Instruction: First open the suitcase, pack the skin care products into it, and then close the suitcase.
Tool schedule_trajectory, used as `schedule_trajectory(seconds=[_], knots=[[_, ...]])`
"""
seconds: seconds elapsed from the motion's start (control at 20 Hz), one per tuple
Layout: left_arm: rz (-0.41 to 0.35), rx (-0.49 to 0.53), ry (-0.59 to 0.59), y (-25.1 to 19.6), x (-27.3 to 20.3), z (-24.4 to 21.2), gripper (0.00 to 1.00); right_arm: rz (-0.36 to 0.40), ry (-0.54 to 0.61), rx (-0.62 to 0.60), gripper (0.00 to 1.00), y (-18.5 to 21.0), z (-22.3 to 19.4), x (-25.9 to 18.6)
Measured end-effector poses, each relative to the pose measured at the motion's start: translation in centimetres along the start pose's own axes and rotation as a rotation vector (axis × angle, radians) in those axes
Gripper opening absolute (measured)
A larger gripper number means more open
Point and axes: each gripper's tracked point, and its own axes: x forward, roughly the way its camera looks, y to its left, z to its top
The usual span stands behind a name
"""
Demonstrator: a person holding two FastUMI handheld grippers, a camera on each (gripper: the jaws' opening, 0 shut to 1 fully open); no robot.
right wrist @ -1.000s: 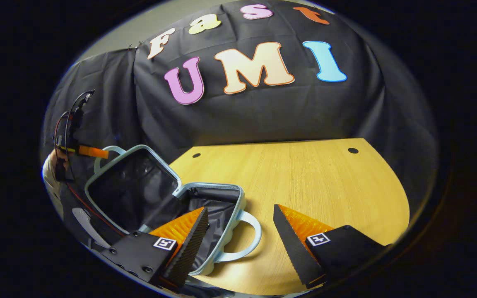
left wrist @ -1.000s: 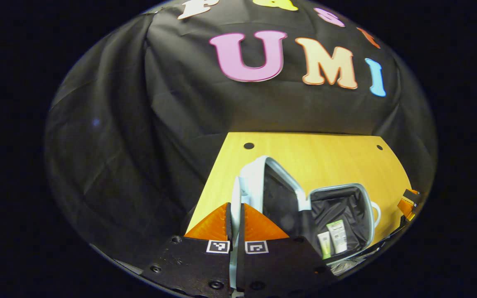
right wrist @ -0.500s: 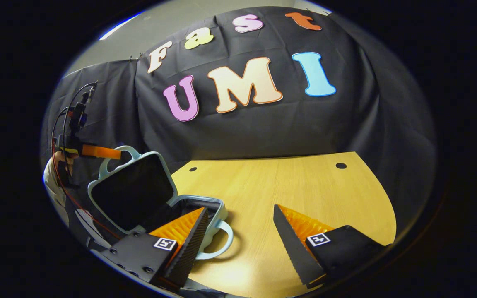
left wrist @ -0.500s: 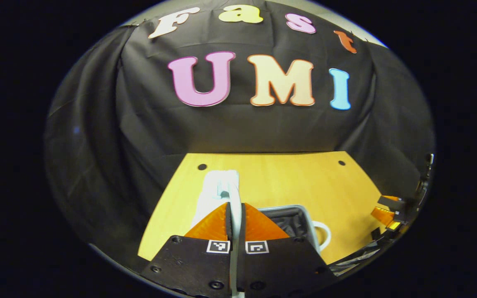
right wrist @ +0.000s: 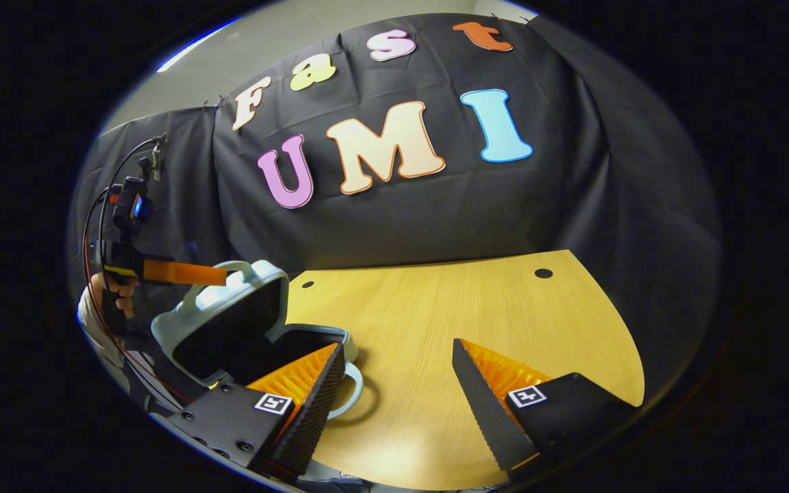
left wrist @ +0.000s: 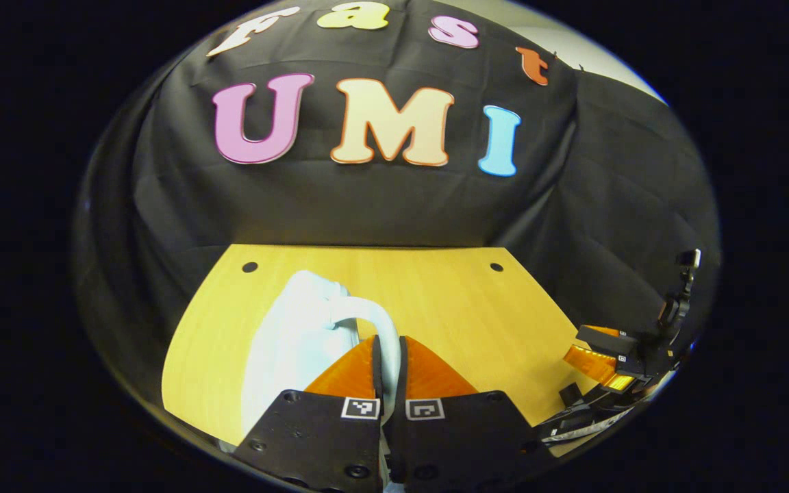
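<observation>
The suitcase (right wrist: 257, 322) stands at the left part of the table (right wrist: 470, 308), its lid (right wrist: 220, 311) tilted over the base and only partly open, so the inside is dark and I cannot see the products there. The lid hangs by its handle (left wrist: 374, 329), which is thin and smooth; I think it could slip from the grip, and then the lid would drop hard or land crooked on the rim. The lower handle (right wrist: 350, 390) may also catch the lid edge. The left gripper (left wrist: 389, 370) is closed tightly on the lid handle. The right gripper (right wrist: 394, 383) hovers wide apart near the base, holding and touching nothing.
</observation>
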Motion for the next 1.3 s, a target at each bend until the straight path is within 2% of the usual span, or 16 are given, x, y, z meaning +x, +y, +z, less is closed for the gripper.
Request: schedule_trajectory(seconds=[0.3, 0.45, 0.5, 0.6, 0.65, 0.7, 0.8, 0.9, 1.0, 1.15, 1.3], knots=[[-0.109, 0.002, 0.095, -5.0, 3.5, -4.8, 0.03, -0.036, -0.011, 0.007, 0.98, -1.6, 0.4, -1.2], [-0.153, -0.03, 0.14, -6.8, 5.0, -7.1, 0.06, -0.048, -0.027, 0.0, 0.98, -2.5, 1.0, -2.1], [-0.13, -0.031, 0.139, -6.5, 5.6, -7.6, 0.09, -0.046, -0.032, -0.008, 0.98, -2.7, 1.2, -2.5], [-0.055, -0.027, 0.089, -6.2, 6.3, -7.0, 0.23, -0.045, -0.059, -0.045, 0.98, -3.5, 2.0, -3.5], [-0.037, -0.028, 0.059, -6.7, 6.3, -6.4, 0.46, -0.044, -0.08, -0.068, 0.98, -4.0, 2.6, -3.9], [-0.026, -0.037, 0.014, -7.7, 6.3, -5.6, 0.6, -0.043, -0.106, -0.088, 0.98, -4.5, 3.5, -4.2], [0.037, -0.032, -0.095, -9.2, 5.6, -3.5, 0.64, -0.044, -0.179, -0.123, 0.98, -5.1, 6.0, -4.9], [0.147, 0.004, -0.21, -9.5, 4.3, -0.9, 0.73, -0.075, -0.277, -0.158, 0.98, -5.8, 9.7, -5.5], [0.222, 0.022, -0.294, -9.7, 3.1, 1.2, 0.84, -0.102, -0.37, -0.162, 0.98, -5.7, 12.9, -6.2], [0.245, -0.015, -0.361, -10.2, 1.7, 2.9, 0.99, -0.086, -0.451, -0.161, 0.98, -3.5, 15.8, -7.0], [0.212, -0.035, -0.364, -10.2, 1.1, 4.7, 0.99, -0.124, -0.506, -0.185, 0.98, -2.9, 17.3, -8.3]])
